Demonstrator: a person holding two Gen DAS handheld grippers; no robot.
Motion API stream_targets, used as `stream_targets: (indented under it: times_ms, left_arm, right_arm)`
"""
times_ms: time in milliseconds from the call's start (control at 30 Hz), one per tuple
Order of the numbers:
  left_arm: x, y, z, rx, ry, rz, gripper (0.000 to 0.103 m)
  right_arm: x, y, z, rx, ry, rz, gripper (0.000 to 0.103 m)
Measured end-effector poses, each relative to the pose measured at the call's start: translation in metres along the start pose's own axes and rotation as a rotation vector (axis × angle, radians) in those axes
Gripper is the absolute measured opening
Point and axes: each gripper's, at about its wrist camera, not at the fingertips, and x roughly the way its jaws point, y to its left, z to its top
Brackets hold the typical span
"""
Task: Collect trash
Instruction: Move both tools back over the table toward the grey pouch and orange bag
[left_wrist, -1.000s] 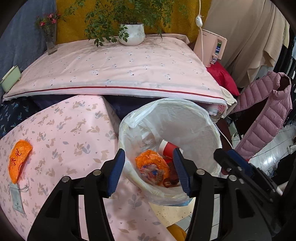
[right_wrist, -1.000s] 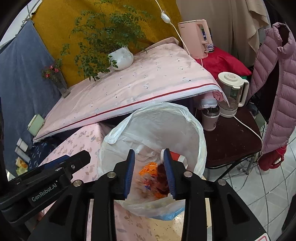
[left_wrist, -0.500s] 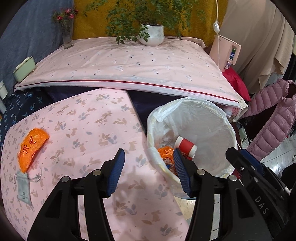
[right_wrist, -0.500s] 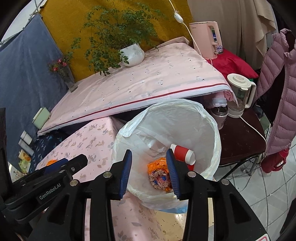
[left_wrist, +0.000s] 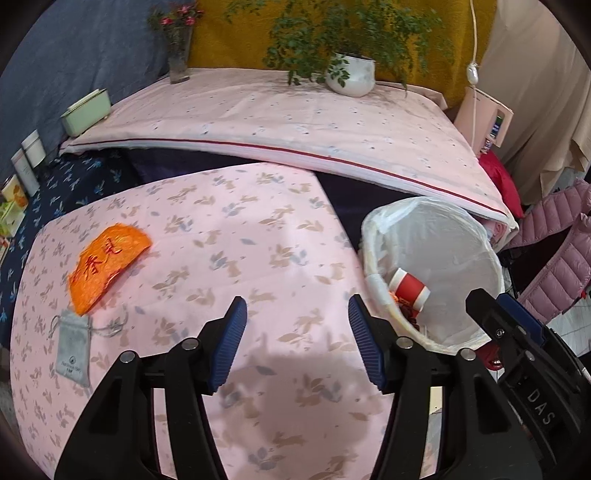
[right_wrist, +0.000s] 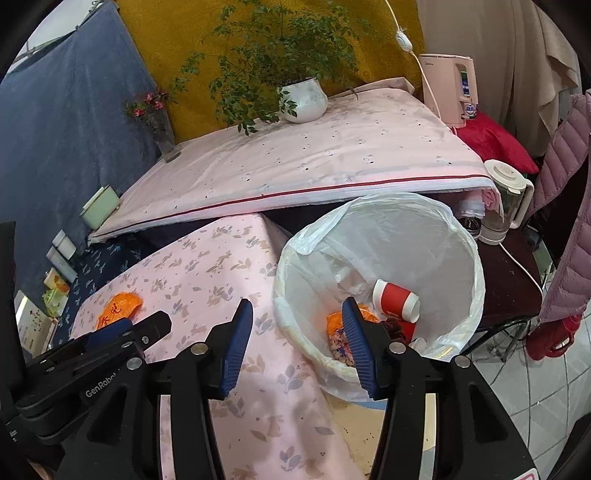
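A bin lined with a white plastic bag (left_wrist: 443, 236) (right_wrist: 399, 236) stands at the right edge of a table with a pink leaf-print cloth (left_wrist: 229, 236) (right_wrist: 207, 273). In it lie a red-and-white paper cup (left_wrist: 410, 290) (right_wrist: 397, 297) and an orange wrapper (right_wrist: 334, 321). An orange wrapper with red writing (left_wrist: 107, 264) (right_wrist: 118, 312) lies on the table's left side, above a small grey drawstring pouch (left_wrist: 74, 347). My left gripper (left_wrist: 297, 343) is open and empty over the table. My right gripper (right_wrist: 295, 343) is open and empty at the bin's left rim.
A second table with a pink cloth (left_wrist: 295, 122) stands behind, holding a potted plant (left_wrist: 351, 74), a flower vase (left_wrist: 179, 55) and a green box (left_wrist: 86, 110). A pink kettle (right_wrist: 454, 88), a blender (right_wrist: 506, 199) and a pink jacket (right_wrist: 569, 221) stand to the right.
Both grippers have swung left, away from above the bin and toward the table. The right gripper's jaws have opened wider. The orange wrapper it released lies in the bin.
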Motion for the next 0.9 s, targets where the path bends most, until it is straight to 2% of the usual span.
stream_targets:
  times_ms: [267,600,900]
  left_arm:
    - [-0.007,0.052,-0.014,-0.072,-0.008,0.063,0.06]
    - [-0.008,0.128,-0.039,-0.186,0.003,0.191,0.079]
    - [-0.001,0.204,-0.07,-0.282,0.051,0.286,0.088]
  right_arm:
    - [0.006,0.042,-0.013,-0.07,0.029,0.033,0.05]
    - [0.016,0.097,-0.034,-0.153,0.077,0.085,0.05]
    - [0.03,0.143,-0.054,-0.226,0.124,0.125,0.05]
